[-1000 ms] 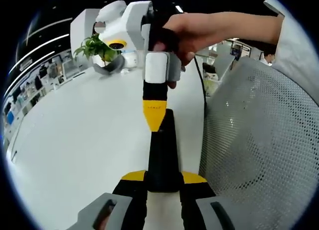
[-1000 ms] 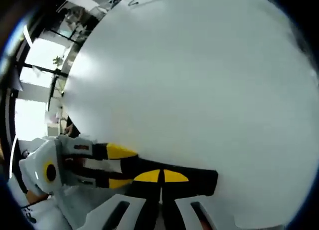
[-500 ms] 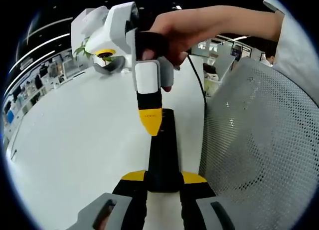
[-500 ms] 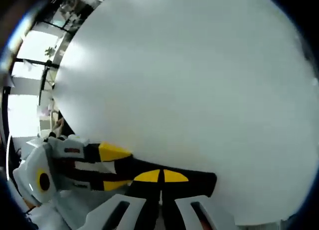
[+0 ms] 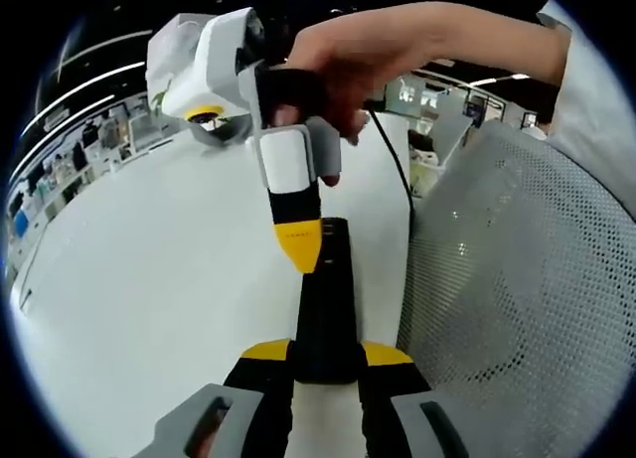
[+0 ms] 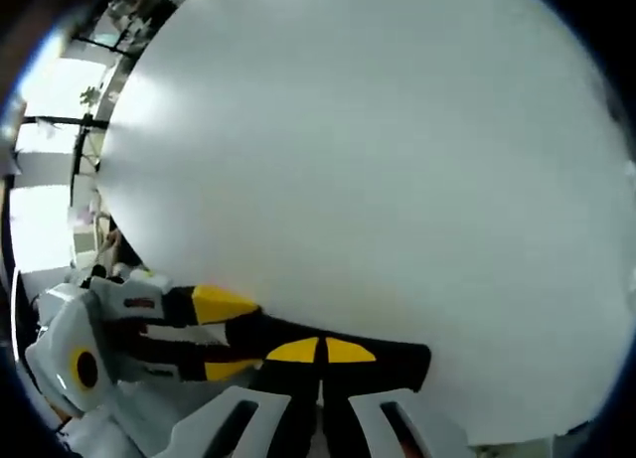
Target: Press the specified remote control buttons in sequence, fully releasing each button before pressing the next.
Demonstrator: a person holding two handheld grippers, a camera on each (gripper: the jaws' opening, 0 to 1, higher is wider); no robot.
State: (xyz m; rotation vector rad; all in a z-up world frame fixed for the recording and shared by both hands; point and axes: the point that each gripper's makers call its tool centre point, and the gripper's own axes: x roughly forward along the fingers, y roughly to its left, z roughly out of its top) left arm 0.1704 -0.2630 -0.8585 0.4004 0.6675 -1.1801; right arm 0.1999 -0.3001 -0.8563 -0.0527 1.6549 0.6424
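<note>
slightly leftward my right gripper (image 5: 297, 262) drifted, its closed yellow tip seemingly touching the slim black remote (image 5: 325, 309) clamped by my left gripper (image 5: 326, 364).

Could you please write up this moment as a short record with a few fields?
Held object: black remote control, lying lengthwise on the white table
Left tongs: shut on the remote's near end
Right tongs: shut, yellow tips pointing down at the remote's far part
Contact with buttons: cannot tell
Hand: gripping the right tongs' handle
Nearby: mesh chair back
</note>
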